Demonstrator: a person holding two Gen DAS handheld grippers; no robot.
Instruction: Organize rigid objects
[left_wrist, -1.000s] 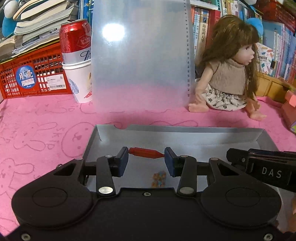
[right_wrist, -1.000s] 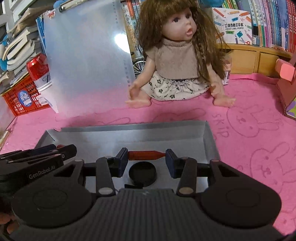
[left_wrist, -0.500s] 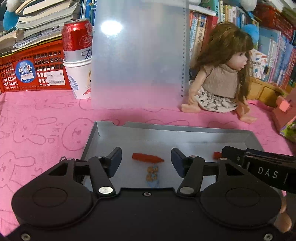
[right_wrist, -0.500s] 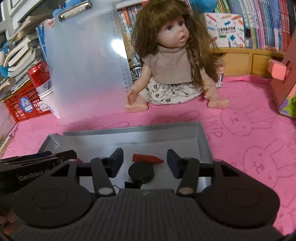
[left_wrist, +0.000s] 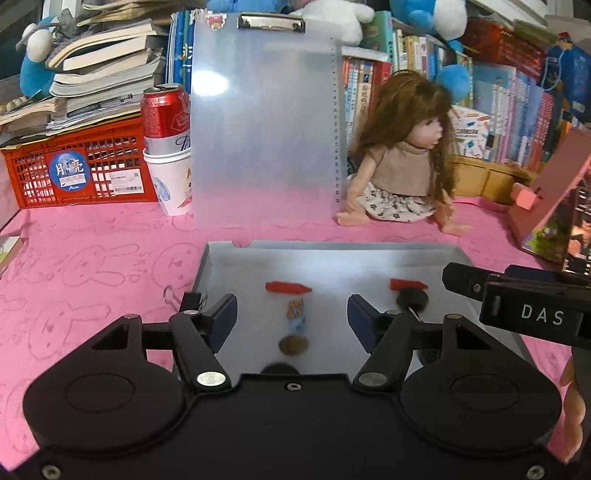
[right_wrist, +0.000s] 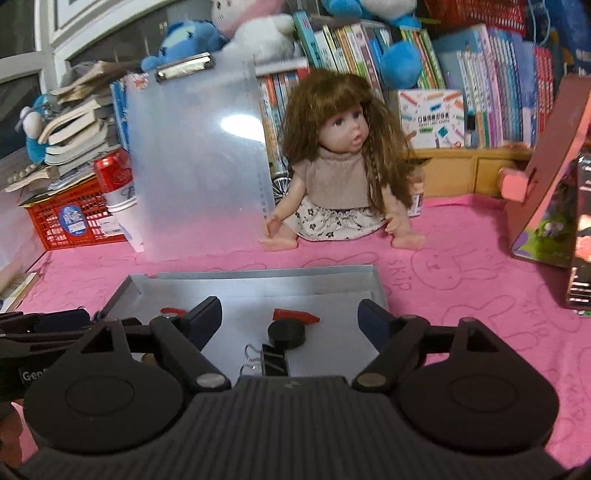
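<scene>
A grey tray (left_wrist: 332, 247) lies on the pink cloth. On its floor lie a red crayon-like piece (left_wrist: 288, 287), a second red piece (left_wrist: 408, 283), a small figure (left_wrist: 295, 314), a brown coin (left_wrist: 293, 346) and a black disc (left_wrist: 412, 297). My left gripper (left_wrist: 291, 317) hovers over the tray's left half. Its jaws are opening and grip nothing. My right gripper (right_wrist: 290, 319) hangs over the tray (right_wrist: 258, 275), jaws opening wide and empty. Below it lie a red piece (right_wrist: 295, 316), the black disc (right_wrist: 287, 332) and a binder clip (right_wrist: 273, 363).
Behind the tray sit a doll (left_wrist: 402, 173) and an upright translucent clipboard (left_wrist: 266, 125). A red can in a paper cup (left_wrist: 166, 147) and a red crate (left_wrist: 77, 170) stand at the back left. A pink box (left_wrist: 546, 206) leans at the right, with bookshelves behind.
Each gripper was shut on a red piece a second ago. Both have let go and opened, and the pieces now lie in the tray. Both grippers have drawn back and upward.
</scene>
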